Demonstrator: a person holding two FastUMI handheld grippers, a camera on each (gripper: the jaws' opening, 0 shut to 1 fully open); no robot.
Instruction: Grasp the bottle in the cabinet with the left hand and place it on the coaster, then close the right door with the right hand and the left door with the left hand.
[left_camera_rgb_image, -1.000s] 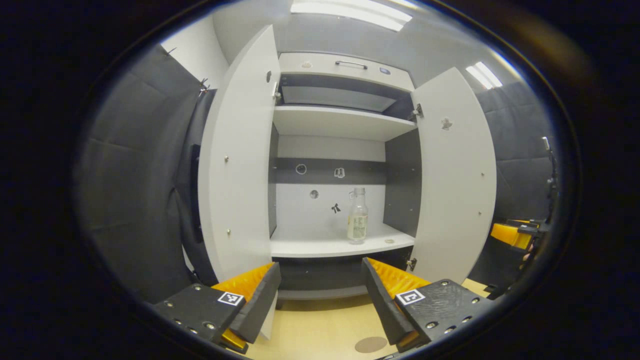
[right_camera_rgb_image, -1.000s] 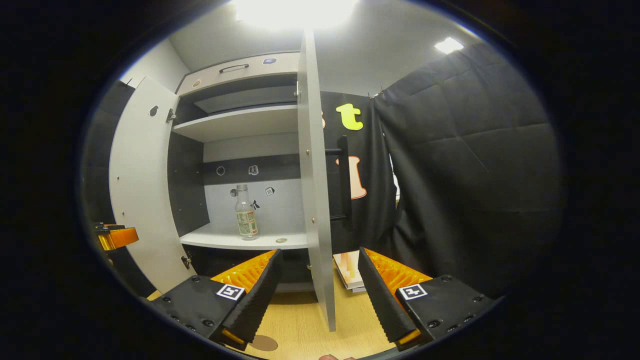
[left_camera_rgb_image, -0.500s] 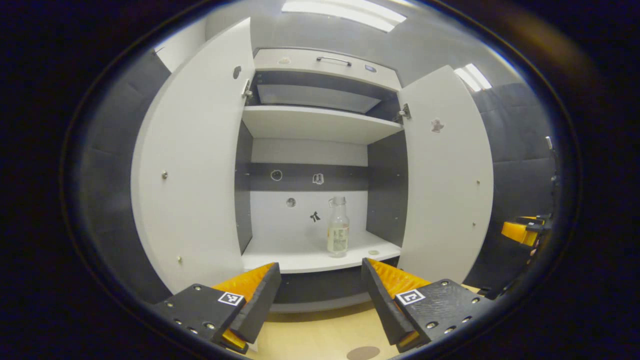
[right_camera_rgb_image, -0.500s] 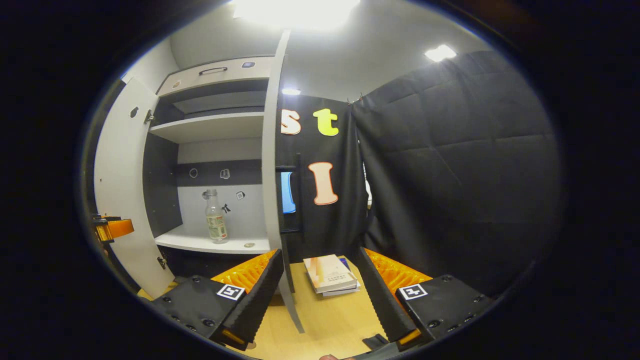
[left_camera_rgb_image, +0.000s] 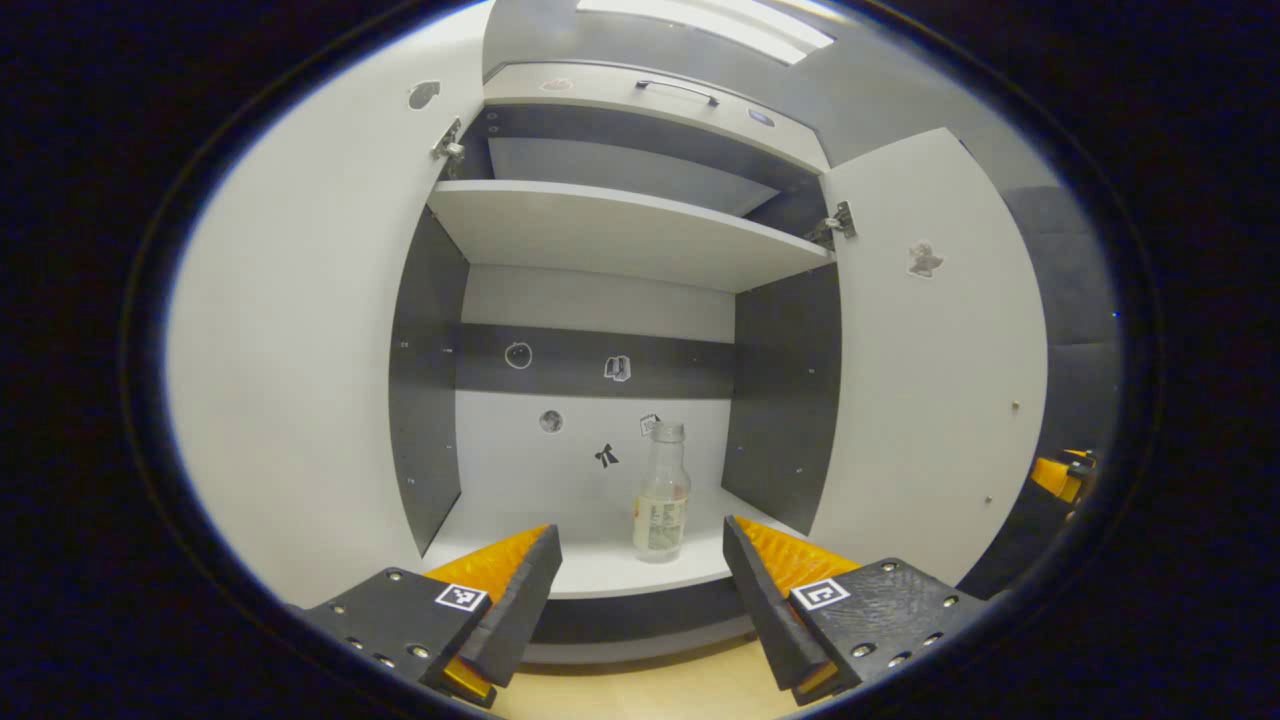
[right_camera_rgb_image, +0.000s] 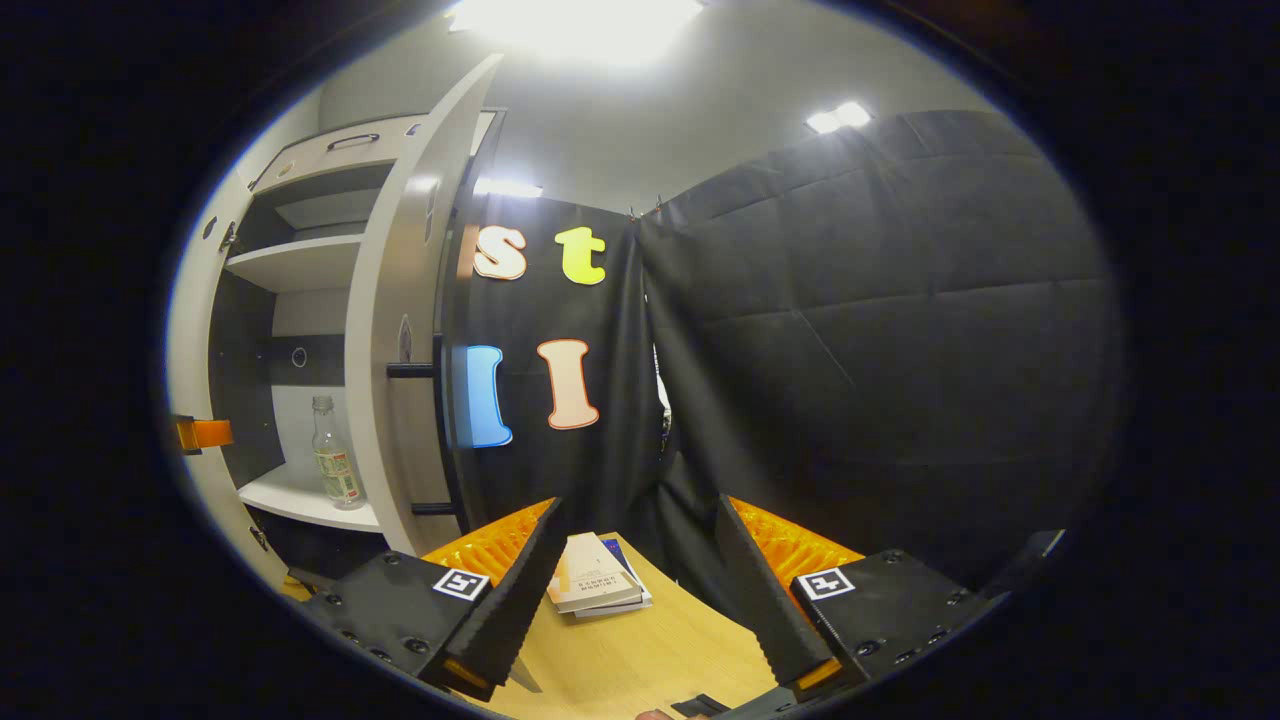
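Closing in on the bottle with my left gripper

Over the last second I have moved my left gripper (left_camera_rgb_image: 640, 590) up to the cabinet (left_camera_rgb_image: 620, 230); the bottle (left_camera_rgb_image: 660, 495) has grown larger and now stands upright on the lower shelf (left_camera_rgb_image: 560, 560) at about 12 o'clock, just beyond my spread fingers, not yet between them. I judge the grasp comes next. My right gripper (right_camera_rgb_image: 635, 590) has swung away toward the dark wall, fingers also wide, holding nothing, with books (right_camera_rgb_image: 595, 588) on the table below and the bottle at 9 o'clock past the right door (right_camera_rgb_image: 385, 330). Both doors are open. The bottle's label is too small to read.
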